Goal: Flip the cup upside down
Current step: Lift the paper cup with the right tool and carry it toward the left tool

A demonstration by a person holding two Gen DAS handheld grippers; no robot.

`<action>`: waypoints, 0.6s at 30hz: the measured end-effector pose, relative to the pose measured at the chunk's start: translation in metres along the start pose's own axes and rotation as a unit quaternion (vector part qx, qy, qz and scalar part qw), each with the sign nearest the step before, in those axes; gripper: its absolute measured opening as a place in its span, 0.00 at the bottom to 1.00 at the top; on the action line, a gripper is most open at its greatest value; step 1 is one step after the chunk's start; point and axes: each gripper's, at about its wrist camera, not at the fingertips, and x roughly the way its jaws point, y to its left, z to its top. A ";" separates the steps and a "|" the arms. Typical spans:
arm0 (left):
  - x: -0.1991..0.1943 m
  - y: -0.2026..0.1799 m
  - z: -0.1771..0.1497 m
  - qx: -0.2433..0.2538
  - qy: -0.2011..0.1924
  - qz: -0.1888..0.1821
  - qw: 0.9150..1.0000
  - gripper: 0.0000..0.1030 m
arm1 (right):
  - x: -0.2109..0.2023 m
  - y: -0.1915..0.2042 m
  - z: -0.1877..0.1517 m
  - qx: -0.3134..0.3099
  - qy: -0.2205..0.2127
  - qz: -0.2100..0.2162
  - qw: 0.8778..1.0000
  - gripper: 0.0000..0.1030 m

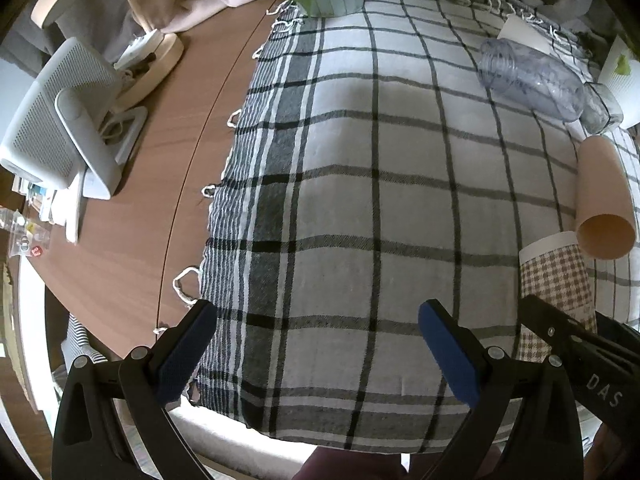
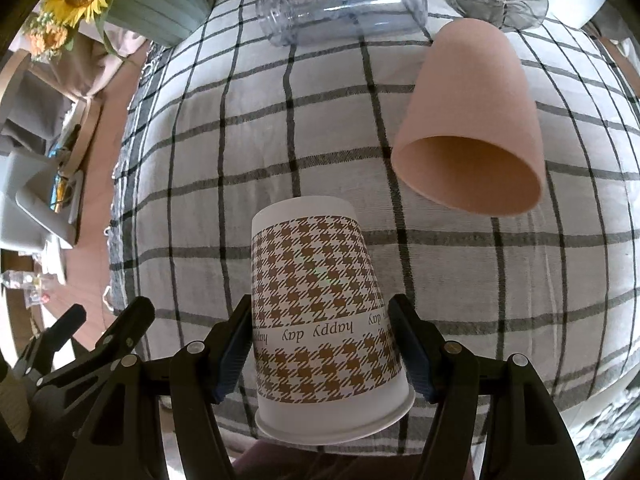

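Paper, printed in brown-and-white houndstooth with a "happy day" band, is what your right gripper [image 2: 320,344] holds: the houndstooth paper cup [image 2: 320,320] sits between its blue-padded fingers [image 2: 234,354], one pad on each side of the cup's wall. The cup's long axis runs away from you along the fingers, rolled rim nearest the camera and closed base pointing out over the grey-and-white checked cloth [image 2: 280,160]. The lettering reads inverted in the right wrist view, so the cup looks already turned mouth-down or close to it; whether its rim touches the cloth you cannot tell. Your right hand is plainly the nearer one, and I judge that setting it down rim-first depends on keeping that axis upright.

Your left gripper [image 1: 316,354] stands wide and holds nothing, just left of the cup.

Beyond the cup to the right, a plain peach paper cup [image 2: 472,120] lies on its side, mouth towards you. Farther still lies a clear plastic jar [image 2: 340,0], also on its side.
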 end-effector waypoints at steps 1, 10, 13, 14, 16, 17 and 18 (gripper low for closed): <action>0.001 0.000 -0.001 0.001 0.001 0.002 1.000 1.00 | 0.002 0.001 0.000 0.000 0.002 -0.001 1.000 0.65; 0.000 0.001 -0.008 0.000 0.002 0.012 1.000 1.00 | 0.005 0.001 -0.004 -0.010 0.009 -0.004 1.000 0.67; -0.002 0.004 -0.009 -0.004 0.001 0.012 1.000 1.00 | 0.006 0.001 -0.004 -0.008 0.014 -0.002 1.000 0.72; -0.003 0.005 -0.009 -0.007 0.000 0.011 1.000 1.00 | 0.004 0.000 -0.004 -0.007 0.010 0.002 1.000 0.73; -0.007 0.006 -0.009 -0.010 -0.002 0.010 1.000 1.00 | -0.001 0.000 -0.005 -0.008 0.005 0.006 1.000 0.73; -0.009 0.005 -0.009 -0.012 -0.006 0.014 1.000 1.00 | -0.005 0.002 -0.005 -0.012 0.001 0.006 1.000 0.73; -0.012 0.005 -0.010 -0.013 -0.010 0.019 1.000 1.00 | -0.010 0.002 -0.006 -0.015 -0.003 0.008 1.000 0.73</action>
